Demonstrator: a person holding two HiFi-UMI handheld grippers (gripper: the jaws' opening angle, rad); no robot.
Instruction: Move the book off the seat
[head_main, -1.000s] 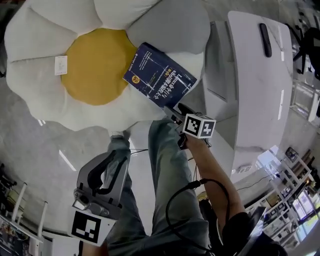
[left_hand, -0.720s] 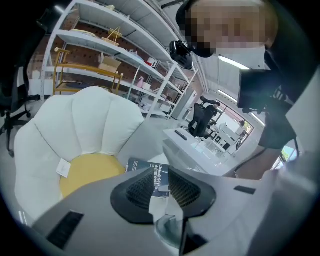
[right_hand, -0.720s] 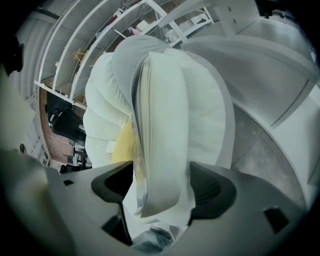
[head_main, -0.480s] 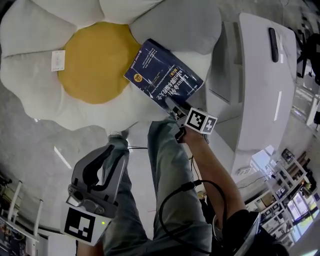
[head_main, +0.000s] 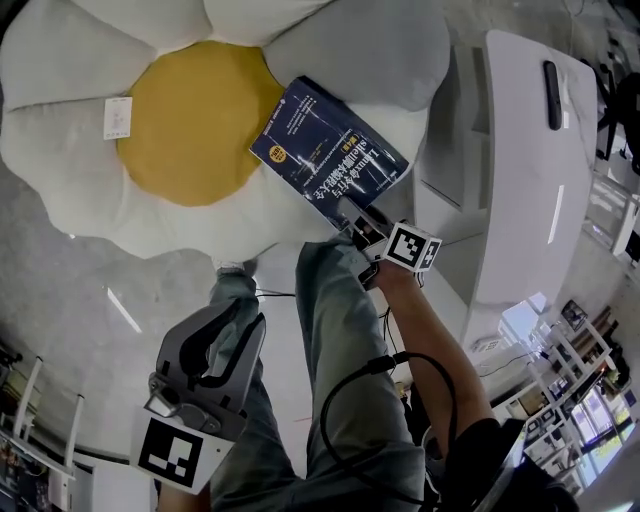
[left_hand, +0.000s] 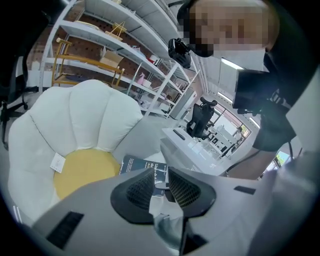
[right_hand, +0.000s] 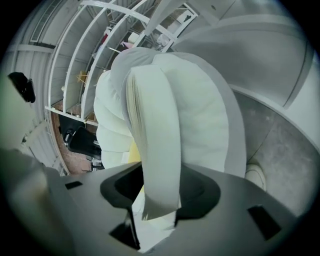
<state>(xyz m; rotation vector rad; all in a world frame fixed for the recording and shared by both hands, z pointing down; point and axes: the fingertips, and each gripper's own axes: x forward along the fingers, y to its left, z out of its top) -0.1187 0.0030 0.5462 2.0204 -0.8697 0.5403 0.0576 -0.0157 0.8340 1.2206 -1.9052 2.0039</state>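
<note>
A dark blue book (head_main: 330, 155) lies tilted on a flower-shaped seat cushion (head_main: 60, 140) with white petals and a yellow middle (head_main: 190, 120). My right gripper (head_main: 352, 215) is at the book's near corner. Its jaws are closing, with the book's pale page edge (right_hand: 155, 135) filling the gap between the pads. My left gripper (head_main: 235, 315) hangs low beside the person's leg, shut and holding nothing. In the left gripper view, the book (left_hand: 135, 165) shows just beyond the left gripper (left_hand: 161, 182).
A white desk (head_main: 520, 150) stands right of the cushion with a dark remote (head_main: 553, 80) on top. The person's jeans-clad legs (head_main: 330, 330) and a black cable (head_main: 350, 400) lie below the grippers. Metal shelves (left_hand: 125, 55) stand behind the seat.
My right gripper has slid forward onto the book's near corner and its jaws have come in round the edge. The left gripper has hardly moved.
</note>
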